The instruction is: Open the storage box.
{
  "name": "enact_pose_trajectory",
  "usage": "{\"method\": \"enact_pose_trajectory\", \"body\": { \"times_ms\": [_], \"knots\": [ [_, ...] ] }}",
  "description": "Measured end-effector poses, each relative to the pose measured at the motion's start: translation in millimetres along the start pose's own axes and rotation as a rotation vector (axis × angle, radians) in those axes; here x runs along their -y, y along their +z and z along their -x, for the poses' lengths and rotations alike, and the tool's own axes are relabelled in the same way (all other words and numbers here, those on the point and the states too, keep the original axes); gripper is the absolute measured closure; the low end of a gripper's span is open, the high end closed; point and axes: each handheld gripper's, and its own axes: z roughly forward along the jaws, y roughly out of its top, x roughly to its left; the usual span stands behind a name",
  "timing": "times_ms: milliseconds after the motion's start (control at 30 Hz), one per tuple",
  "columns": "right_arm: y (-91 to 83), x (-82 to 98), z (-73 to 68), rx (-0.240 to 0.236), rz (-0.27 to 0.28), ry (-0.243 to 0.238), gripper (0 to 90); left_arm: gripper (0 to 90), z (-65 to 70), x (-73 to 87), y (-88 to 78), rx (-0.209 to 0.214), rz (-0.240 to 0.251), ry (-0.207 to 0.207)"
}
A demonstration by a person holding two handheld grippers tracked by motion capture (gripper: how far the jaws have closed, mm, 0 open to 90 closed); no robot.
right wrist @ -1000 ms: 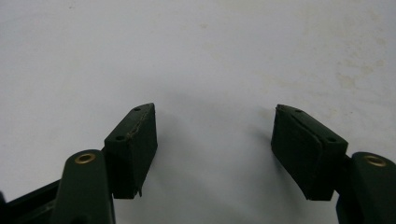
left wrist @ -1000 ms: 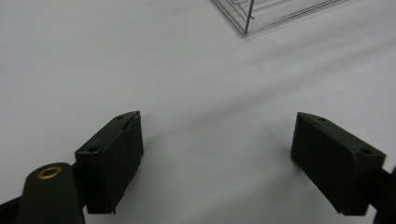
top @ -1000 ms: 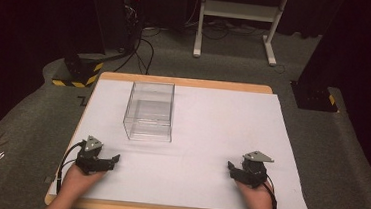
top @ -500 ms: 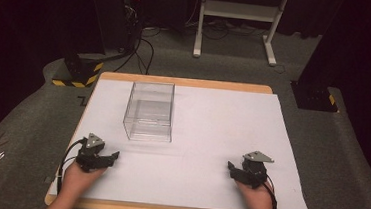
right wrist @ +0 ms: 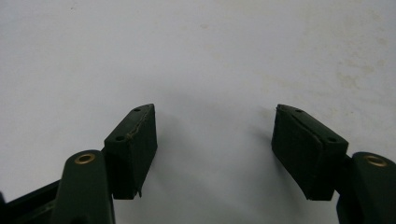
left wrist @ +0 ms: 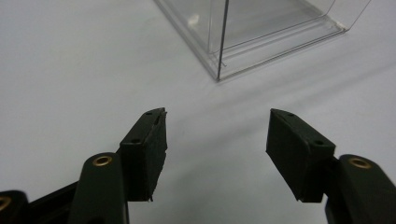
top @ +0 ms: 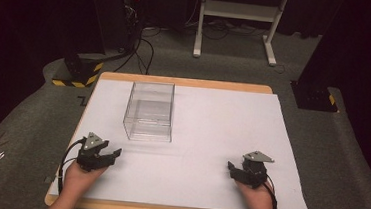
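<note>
A clear plastic box (top: 150,111) stands empty on the white table (top: 222,127). The left gripper (top: 111,156) and right gripper (top: 232,169) rest apart, jaws spread, holding nothing.

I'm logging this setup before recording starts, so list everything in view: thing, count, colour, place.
clear box: 1, transparent, open-topped, empty, on the sheet's left half, ahead of the left gripper
sheet: 1, white, covering the table
table: 1, light wood edge, centre
stand: 1, white, floor beyond the table
yellow-black block: 1, floor, far left
cables: several, black, floor behind the table
left gripper: 1, black, open, near left of the sheet
right gripper: 1, black, open, near right
hands: 2, holding the grippers
</note>
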Motion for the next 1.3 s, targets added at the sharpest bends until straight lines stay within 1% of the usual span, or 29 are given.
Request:
{"method": "enact_pose_trajectory", "body": {
  "times_ms": [33,67,133,167,200,267,300,333,367,400,467,533,567,633,667,733,767,800,833,867,967,1000,1033,1067,1100,1167,1233,1300],
  "knots": [
    [0.0,0.0,0.0,0.0,0.0,0.0,31.2,39.2,0.0,0.0,0.0,0.0,0.0,0.0],
    [0.0,0.0,0.0,0.0,0.0,0.0,31.2,39.8,1.6,-1.1,-1.7,0.011,0.013,-0.001],
    [0.0,0.0,0.0,0.0,0.0,0.0,31.1,41.3,2.8,-1.5,-2.2,0.016,0.022,-0.001],
    [0.0,0.0,0.0,0.0,0.0,-0.001,31.1,41.9,5.1,-2.2,-2.8,0.02,0.034,0.015],
    [0.0,0.0,0.0,0.0,0.0,-0.001,31.1,42.5,5.1,-2.2,-2.8,0.02,0.034,0.015],
    [0.0,0.0,0.0,0.0,-0.001,0.0,31.2,42.9,7.4,-2.4,-3.0,0.025,0.051,0.042],
    [0.0,0.0,0.0,0.0,-0.001,-0.001,31.1,42.9,8.4,-2.6,-3.0,0.027,0.053,0.043],
    [0.0,0.0,0.0,0.0,-0.001,0.0,31.1,43.9,9.3,-3.5,-3.2,0.043,0.057,0.034],
    [0.0,0.0,0.0,0.0,-0.001,0.0,31.1,44.6,9.3,-3.5,-3.2,0.043,0.057,0.034],
    [0.0,0.0,0.0,0.0,-0.001,0.0,31.1,44.6,10.1,-3.8,-3.3,0.058,0.068,0.026],
    [0.0,0.0,0.0,-0.001,-0.001,0.0,31.0,46.8,11.5,-5.5,-4.1,0.072,0.076,0.027],
    [0.0,-0.1,0.1,-0.002,-0.001,0.0,30.8,49.3,12.7,-7.2,-5.3,0.096,0.093,0.01],
    [0.0,-0.1,0.1,-0.002,-0.001,0.0,30.8,49.8,12.7,-7.2,-5.3,0.096,0.093,0.01],
    [0.0,-0.1,0.1,-0.002,-0.001,-0.001,30.8,50.1,13.4,-8.8,-5.9,0.112,0.1,-0.001],
    [0.0,-0.1,0.1,-0.002,-0.001,-0.001,30.8,50.1,14.5,-10.0,-6.4,0.121,0.112,-0.002],
    [0.0,-0.1,0.1,-0.002,-0.001,-0.001,30.8,50.2,14.8,-10.9,-6.6,0.122,0.115,0.004],
    [0.0,-0.1,0.1,-0.002,-0.001,0.0,30.8,50.2,15.6,-12.0,-6.8,0.123,0.114,0.015],
    [0.1,-0.1,0.0,-0.002,-0.001,-0.001,30.8,50.0,16.8,-13.5,-7.3,0.122,0.115,0.024],
    [0.0,-0.1,0.0,-0.002,-0.001,-0.001,30.8,49.8,16.8,-13.5,-7.3,0.122,0.115,0.024],
    [0.0,-0.1,0.0,-0.001,-0.002,-0.001,30.7,49.3,17.5,-15.4,-7.4,0.132,0.111,0.012],
    [0.0,-0.1,0.0,-0.002,-0.002,-0.001,30.8,48.0,17.6,-17.4,-8.0,0.137,0.112,0.002],
    [0.1,-0.1,0.0,-0.002,-0.001,-0.001,30.7,46.0,18.5,-19.4,-7.8,0.152,0.118,-0.005],
    [0.1,-0.1,0.0,-0.002,-0.001,-0.001,30.7,44.1,18.5,-19.4,-7.8,0.152,0.118,-0.005],
    [0.0,0.0,0.0,-0.002,-0.001,-0.001,30.8,41.2,21.7,-21.6,-7.1,0.148,0.116,0.001],
    [0.0,0.0,0.0,-0.002,-0.001,-0.001,30.7,39.7,21.7,-21.6,-7.1,0.148,0.116,0.001],
    [0.0,0.0,0.0,-0.002,-0.001,-0.001,30.7,37.7,28.0,-25.5,-6.6,0.145,0.129,0.023],
    [0.0,0.0,0.0,-0.002,-0.001,-0.001,30.8,35.0,30.2,-27.2,-6.2,0.153,0.13,0.024],
    [0.0,0.0,-0.1,-0.001,-0.001,-0.001,30.7,34.7,33.3,-30.4,-5.5,0.155,0.132,0.03]
  ]
}}
